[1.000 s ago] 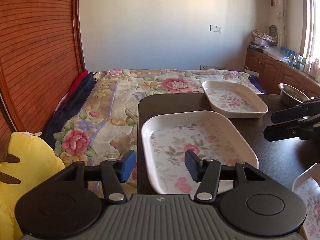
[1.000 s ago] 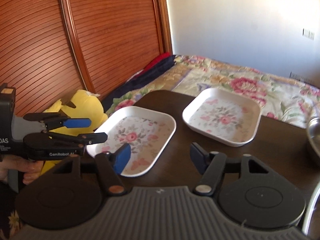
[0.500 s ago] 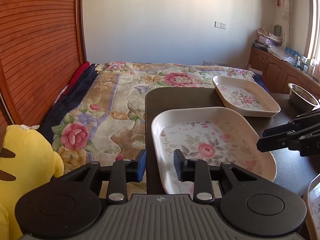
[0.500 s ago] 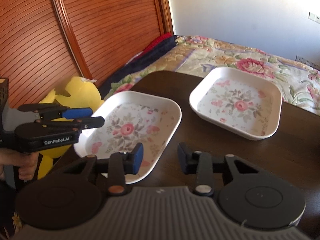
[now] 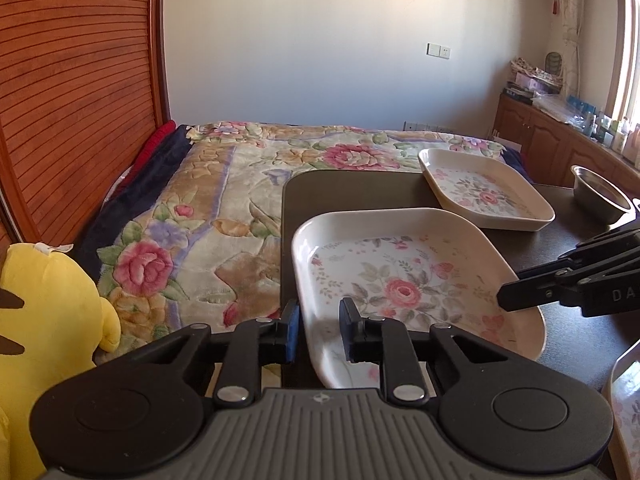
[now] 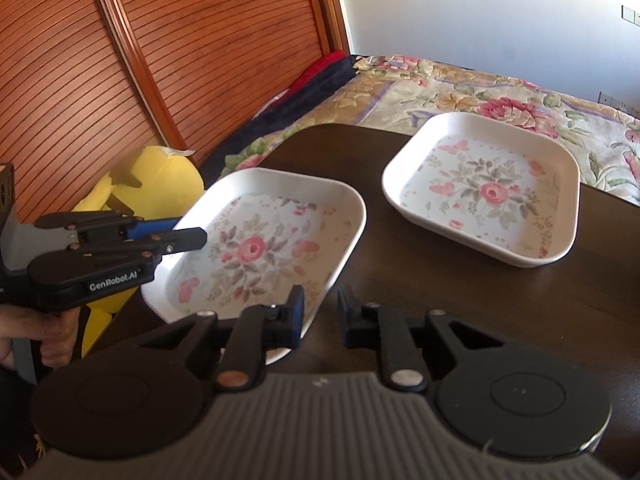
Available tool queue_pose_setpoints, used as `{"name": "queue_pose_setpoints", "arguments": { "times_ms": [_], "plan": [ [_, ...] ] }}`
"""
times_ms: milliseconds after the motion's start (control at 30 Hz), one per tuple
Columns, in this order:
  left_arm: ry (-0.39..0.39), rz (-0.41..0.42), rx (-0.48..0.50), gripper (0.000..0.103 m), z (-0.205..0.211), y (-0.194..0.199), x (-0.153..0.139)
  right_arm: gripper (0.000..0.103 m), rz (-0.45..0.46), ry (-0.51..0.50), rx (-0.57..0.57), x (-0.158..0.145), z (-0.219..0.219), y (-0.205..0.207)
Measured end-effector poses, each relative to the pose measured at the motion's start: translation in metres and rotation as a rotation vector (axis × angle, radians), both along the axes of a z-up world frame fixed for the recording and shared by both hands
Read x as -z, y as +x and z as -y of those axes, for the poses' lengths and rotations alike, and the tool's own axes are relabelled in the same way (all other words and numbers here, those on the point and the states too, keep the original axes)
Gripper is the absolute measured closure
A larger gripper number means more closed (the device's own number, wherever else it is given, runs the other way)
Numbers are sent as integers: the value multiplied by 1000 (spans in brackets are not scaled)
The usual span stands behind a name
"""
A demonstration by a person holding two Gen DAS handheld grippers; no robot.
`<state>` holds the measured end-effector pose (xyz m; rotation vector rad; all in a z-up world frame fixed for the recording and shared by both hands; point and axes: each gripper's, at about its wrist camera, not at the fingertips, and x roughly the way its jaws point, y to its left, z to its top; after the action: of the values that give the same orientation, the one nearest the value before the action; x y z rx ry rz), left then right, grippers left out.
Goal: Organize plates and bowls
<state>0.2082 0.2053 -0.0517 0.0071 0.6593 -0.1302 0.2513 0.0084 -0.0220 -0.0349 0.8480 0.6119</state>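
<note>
A: Nearest us, our left tool point(image 5: 318, 334) straddles the near plate point(image 5: 404, 280) at its seven o'clock rim, one pad outside the wall and one inside, and the jaws are closing on that rim.

B: And our right tool point(image 6: 320, 316) straddles the same plate point(image 6: 260, 248) at its five o'clock corner, jaws closing too, the rim between the pads. We cannot tell whether the pads press yet.

A: The plate lies flat on the dark bench point(image 6: 460, 300), near the bench's left edge. At our three o'clock a sliver of another floral plate point(image 5: 624, 408) shows at the frame edge.

B: Further out, towards one o'clock, a second floral plate point(image 6: 484, 192) sits well apart from the first.

A: Beyond it, at two o'clock, a steel bowl point(image 5: 600, 196) stands on the bench.

B: Off the bench at nine o'clock sits a yellow plush toy point(image 5: 44, 320); the flowered bed point(image 5: 248, 184) lies behind.
</note>
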Motion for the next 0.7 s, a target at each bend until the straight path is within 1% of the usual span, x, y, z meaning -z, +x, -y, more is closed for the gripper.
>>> {"name": "queue_pose_setpoints", "arguments": {
  "times_ms": [100,400,700],
  "plan": [
    [-1,2,-4,80,1,-1,1,88,-8,2,-8,2,-1,0],
    [-5,-4,-13,80,8,-6,-2,89,-18,0,7,3,0,3],
    [2,14,9,80,23,-15,-12,89,-6,29,19,-3,15,0]
  ]
}}
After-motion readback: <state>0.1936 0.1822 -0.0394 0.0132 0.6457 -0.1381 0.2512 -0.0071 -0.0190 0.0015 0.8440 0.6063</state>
